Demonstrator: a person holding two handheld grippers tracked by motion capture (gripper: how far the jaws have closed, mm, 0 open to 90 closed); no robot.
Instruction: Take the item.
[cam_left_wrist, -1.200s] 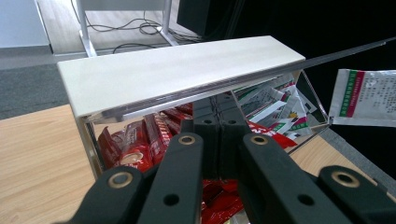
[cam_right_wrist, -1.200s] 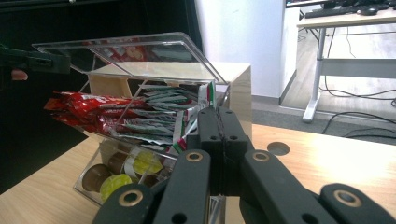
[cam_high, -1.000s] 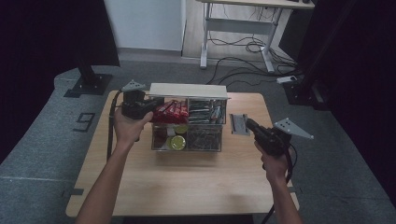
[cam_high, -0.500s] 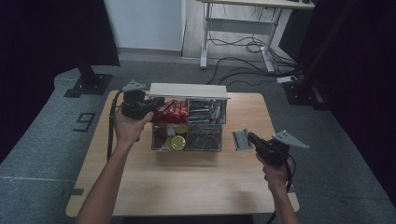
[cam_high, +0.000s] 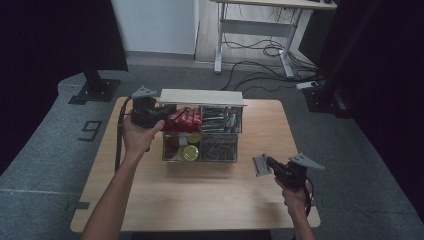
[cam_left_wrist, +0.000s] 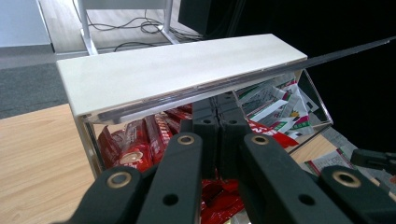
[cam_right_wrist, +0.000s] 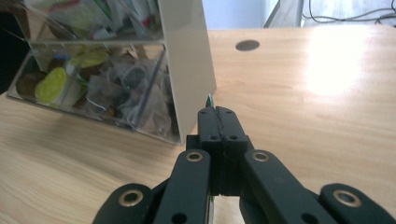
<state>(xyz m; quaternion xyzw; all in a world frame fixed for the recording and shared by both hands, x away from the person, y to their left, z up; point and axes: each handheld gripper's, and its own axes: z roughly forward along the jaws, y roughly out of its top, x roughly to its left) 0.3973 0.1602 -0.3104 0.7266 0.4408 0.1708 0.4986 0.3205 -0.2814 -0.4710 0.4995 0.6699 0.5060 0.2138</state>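
A clear box (cam_high: 202, 159) with several compartments stands mid-table, its white lid (cam_high: 201, 96) raised. Red packets (cam_high: 182, 119) fill its back left compartment, and printed sachets (cam_high: 220, 120) the back right one. My left gripper (cam_high: 167, 112) is shut, its tips under the lid (cam_left_wrist: 177, 70) among the red packets (cam_left_wrist: 135, 140); nothing shows between the jaws. To the right of the box, my right gripper (cam_high: 270, 163) is shut on a flat grey-white packet (cam_high: 260, 164) held above the table. In the right gripper view (cam_right_wrist: 217, 112) a thin packet edge (cam_right_wrist: 209, 99) pokes out at the tips.
Yellow-green round items (cam_high: 190, 152) and clear-wrapped pieces (cam_high: 220, 147) lie in the front compartments. The box's end wall (cam_right_wrist: 187, 60) stands just beyond my right gripper. A dark round hole (cam_right_wrist: 247, 45) marks the tabletop. Bare wood (cam_high: 200, 195) stretches to the near edge. Desk legs and cables (cam_high: 260, 47) lie beyond the table.
My right gripper has drawn back toward the table's near edge with the packet in it. The left gripper has stayed at the box.
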